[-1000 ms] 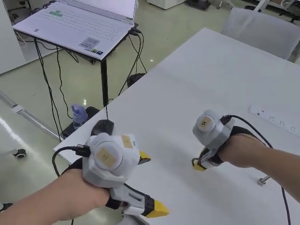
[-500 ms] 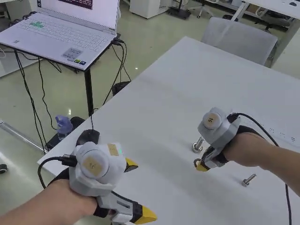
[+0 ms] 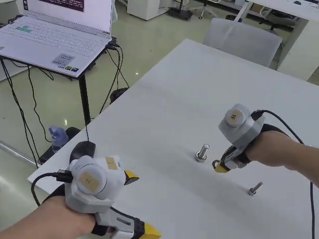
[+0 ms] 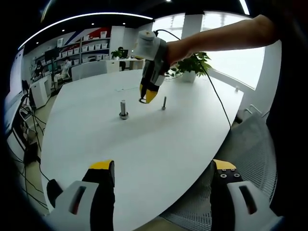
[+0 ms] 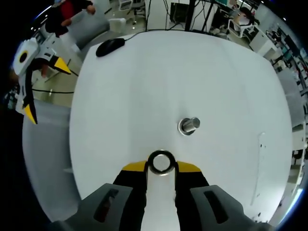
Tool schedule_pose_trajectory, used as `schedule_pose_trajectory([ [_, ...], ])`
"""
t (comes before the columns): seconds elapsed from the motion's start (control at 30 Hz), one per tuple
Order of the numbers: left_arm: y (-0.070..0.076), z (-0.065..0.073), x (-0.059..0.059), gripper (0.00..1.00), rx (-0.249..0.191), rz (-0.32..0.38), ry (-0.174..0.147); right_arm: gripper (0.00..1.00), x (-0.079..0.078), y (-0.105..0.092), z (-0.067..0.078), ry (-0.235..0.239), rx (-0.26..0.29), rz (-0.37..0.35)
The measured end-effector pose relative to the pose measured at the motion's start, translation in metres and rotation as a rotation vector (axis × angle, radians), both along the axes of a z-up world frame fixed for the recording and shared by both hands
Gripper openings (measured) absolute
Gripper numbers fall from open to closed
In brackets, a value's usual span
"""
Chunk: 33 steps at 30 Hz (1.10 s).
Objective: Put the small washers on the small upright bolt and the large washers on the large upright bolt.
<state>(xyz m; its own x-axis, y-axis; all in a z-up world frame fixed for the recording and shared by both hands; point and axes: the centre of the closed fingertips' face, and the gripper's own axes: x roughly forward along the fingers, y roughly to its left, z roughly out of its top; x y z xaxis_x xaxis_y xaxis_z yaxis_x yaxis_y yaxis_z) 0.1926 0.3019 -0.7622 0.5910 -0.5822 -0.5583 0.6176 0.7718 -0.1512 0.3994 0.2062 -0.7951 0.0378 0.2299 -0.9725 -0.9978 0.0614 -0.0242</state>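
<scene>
My right gripper (image 3: 219, 167) is shut on a metal washer (image 5: 160, 162), pinched flat between its yellow tips just above the white table (image 3: 199, 84). The large upright bolt (image 3: 202, 153) stands a short way to the left of that gripper; in the right gripper view this large bolt (image 5: 189, 125) sits just ahead and slightly right of the washer. A small bolt (image 3: 255, 188) stands further right, near the person's forearm. My left gripper (image 3: 140, 203) hangs open over the near table edge with nothing between its jaws, facing both the large bolt (image 4: 123, 109) and the small bolt (image 4: 164, 102).
A black mouse (image 3: 82, 148) lies at the table's near-left corner. Beyond the left edge a laptop (image 3: 55, 40) rests on a stand with hanging cables, and a bottle (image 3: 58, 135) stands on the floor. A grey chair (image 3: 244, 40) is at the far end.
The head camera has swung, shifting the whole picture. The large bolt, hidden behind the right gripper a second ago, now shows to its left. The right gripper still holds the washer; the left stays open.
</scene>
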Motion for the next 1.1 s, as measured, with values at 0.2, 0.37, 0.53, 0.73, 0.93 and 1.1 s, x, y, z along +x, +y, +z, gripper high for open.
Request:
schedule_pose_trajectory([
  [0.2,0.0,-0.002,0.002,0.85,0.004,0.011,-0.004,0.21,0.005,0.01,0.013,-0.013,0.022,0.003],
  [0.37,0.0,-0.004,0.002,0.86,0.008,0.014,-0.001,0.21,0.006,0.02,0.017,-0.021,0.025,0.02],
  [0.53,-0.001,-0.008,0.002,0.86,0.009,0.009,0.008,0.21,0.012,0.029,0.017,-0.026,0.019,0.033],
  [0.73,-0.002,-0.009,0.006,0.9,0.008,0.01,0.002,0.21,0.021,0.035,0.012,-0.025,0.011,0.038],
  [0.93,-0.001,-0.014,0.01,0.92,0.026,0.005,0.008,0.21,0.03,0.041,0.004,-0.02,0.006,0.04],
  [1.1,-0.002,-0.016,0.012,0.94,0.032,0.001,0.008,0.21,0.03,0.044,0.0,-0.011,0.0,0.046],
])
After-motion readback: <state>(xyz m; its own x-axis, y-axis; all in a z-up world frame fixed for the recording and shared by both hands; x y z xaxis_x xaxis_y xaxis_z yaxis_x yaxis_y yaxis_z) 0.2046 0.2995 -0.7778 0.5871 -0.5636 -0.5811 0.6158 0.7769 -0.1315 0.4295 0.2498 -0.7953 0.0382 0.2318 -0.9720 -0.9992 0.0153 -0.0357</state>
